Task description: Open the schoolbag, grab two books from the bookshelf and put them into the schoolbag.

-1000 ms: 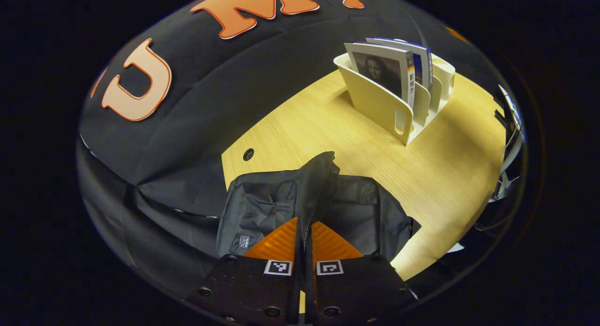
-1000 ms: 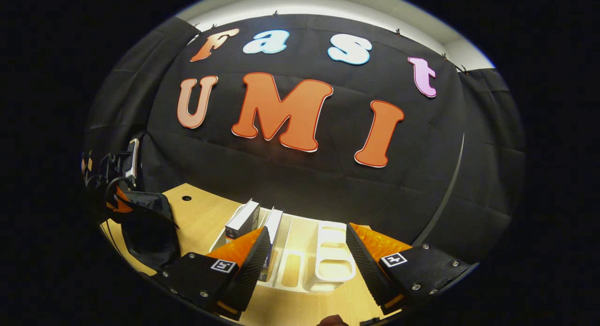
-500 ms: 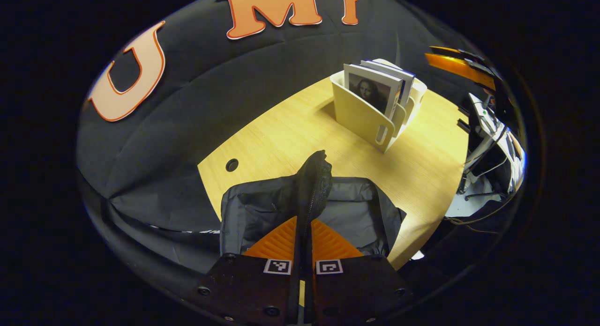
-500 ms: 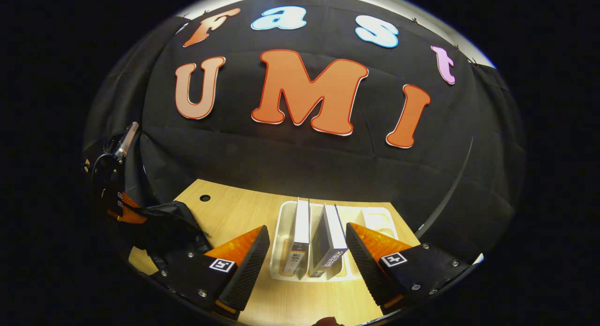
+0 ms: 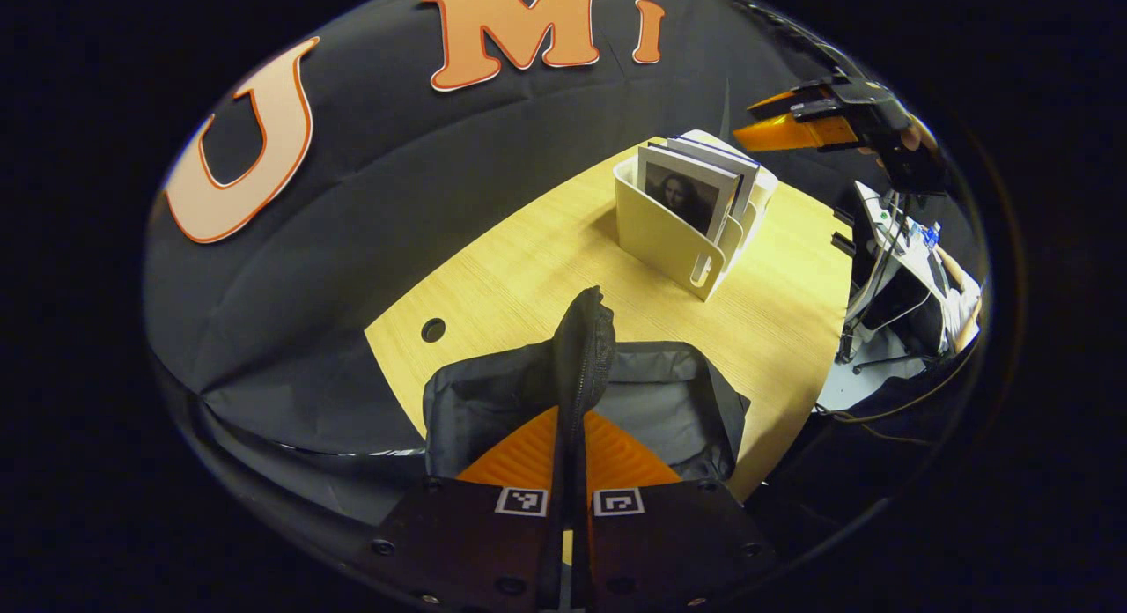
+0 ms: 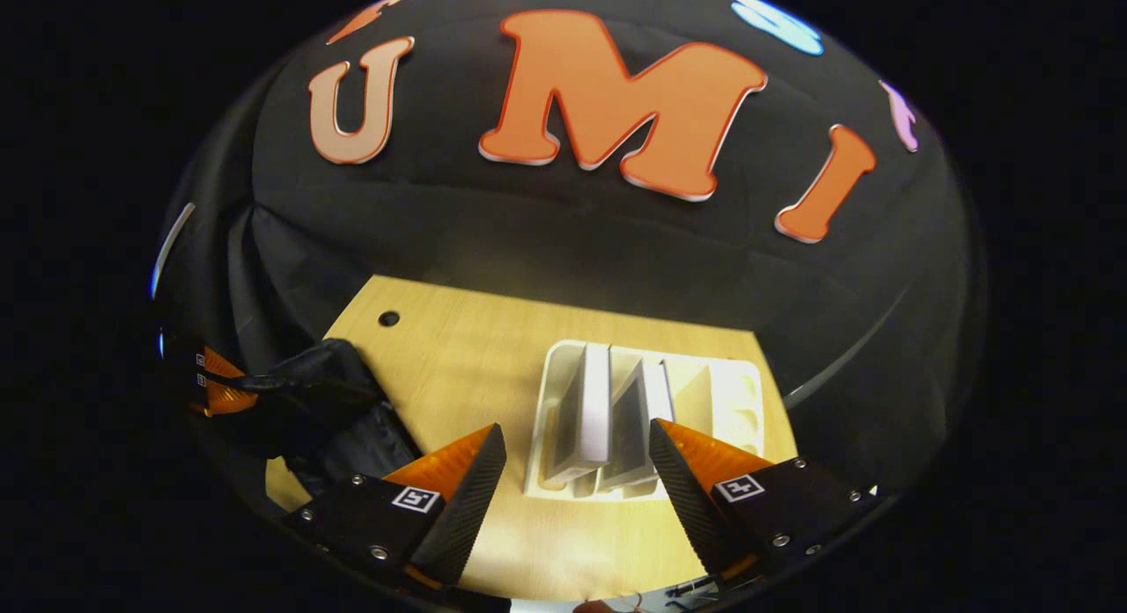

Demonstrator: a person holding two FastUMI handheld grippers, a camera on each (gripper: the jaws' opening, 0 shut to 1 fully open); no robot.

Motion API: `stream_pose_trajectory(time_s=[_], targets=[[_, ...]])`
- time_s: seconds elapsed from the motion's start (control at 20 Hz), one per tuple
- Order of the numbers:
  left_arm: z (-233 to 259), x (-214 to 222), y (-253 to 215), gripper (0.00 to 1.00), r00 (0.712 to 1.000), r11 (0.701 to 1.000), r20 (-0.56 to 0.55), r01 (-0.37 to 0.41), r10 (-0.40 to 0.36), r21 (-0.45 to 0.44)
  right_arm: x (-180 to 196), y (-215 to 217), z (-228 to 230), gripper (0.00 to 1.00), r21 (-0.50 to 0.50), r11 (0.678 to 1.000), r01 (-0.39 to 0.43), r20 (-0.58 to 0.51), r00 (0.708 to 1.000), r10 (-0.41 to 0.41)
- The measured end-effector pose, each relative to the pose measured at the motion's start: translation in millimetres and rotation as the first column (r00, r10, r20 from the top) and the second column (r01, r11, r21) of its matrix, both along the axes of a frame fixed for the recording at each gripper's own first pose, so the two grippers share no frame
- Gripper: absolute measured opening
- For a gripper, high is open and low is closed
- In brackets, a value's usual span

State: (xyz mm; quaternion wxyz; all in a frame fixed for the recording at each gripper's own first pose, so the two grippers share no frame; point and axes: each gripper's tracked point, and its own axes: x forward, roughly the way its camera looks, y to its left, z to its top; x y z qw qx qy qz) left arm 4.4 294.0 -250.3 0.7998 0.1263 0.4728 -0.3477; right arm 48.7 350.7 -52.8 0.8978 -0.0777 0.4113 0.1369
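A fold of the black schoolbag along its zipper edge is pinched between the closed orange fingers of the left gripper, and the fabric is drawn up into a ridge above the wooden table. The rest of the bag is spread on the table's near end, beside a small round hole in the tabletop. Farther along the table, a cream bookshelf with upright dividers is seen, and two books are stood in it, the front cover bearing a portrait.

In the right gripper view, the right gripper is held wide apart above the bookshelf, with nothing between its fingers. The two books are seen from above, standing on edge in adjoining slots, and are framed between the spread fingers without being touched. The schoolbag is seen at the left of that view, gripped by the other gripper's orange fingers. In the left gripper view, the right gripper is seen raised above and just beyond the shelf.
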Motion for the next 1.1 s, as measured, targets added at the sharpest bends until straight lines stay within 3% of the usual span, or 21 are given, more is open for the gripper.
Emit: stream_pose_trajectory(time_s=[0.35,0.7,0.75,0.8,1.05,1.1], targets=[[-7.9,0.8,2.0,0.05,0.997,0.998,-0.037,-0.069,0.068,-0.009,48.7,7.0,-57.6,0.99,-0.054,0.998,0.011,-0.158,0.987,-0.019],[-13.9,0.4,0.1,0.05,0.991,0.993,-0.066,-0.116,0.116,0.009,77.0,-2.2,-101.8,0.96,-0.054,0.998,0.028,-0.313,0.949,-0.043],[-14.2,0.6,-3.0,0.05,0.991,0.993,-0.069,-0.116,0.116,0.01,80.3,-1.9,-106.0,1.0,-0.058,0.998,0.024,-0.322,0.946,-0.041],[-15.2,0.8,-5.4,0.05,0.99,0.993,-0.073,-0.118,0.119,0.011,83.4,-4.8,-110.9,0.89,-0.069,0.997,0.018,-0.329,0.943,-0.04],[-15.8,-2.0,-12.8,0.05,0.99,0.993,-0.078,-0.121,0.121,0.011,87.2,-12.2,-130.6,0.59,-0.12,0.992,0.027,-0.374,0.925,-0.07],[-15.7,-3.0,-12.6,0.05,0.989,0.992,-0.079,-0.125,0.126,0.008,86.4,-12.5,-131.7,0.63,-0.122,0.992,0.032,-0.384,0.92,-0.077]])
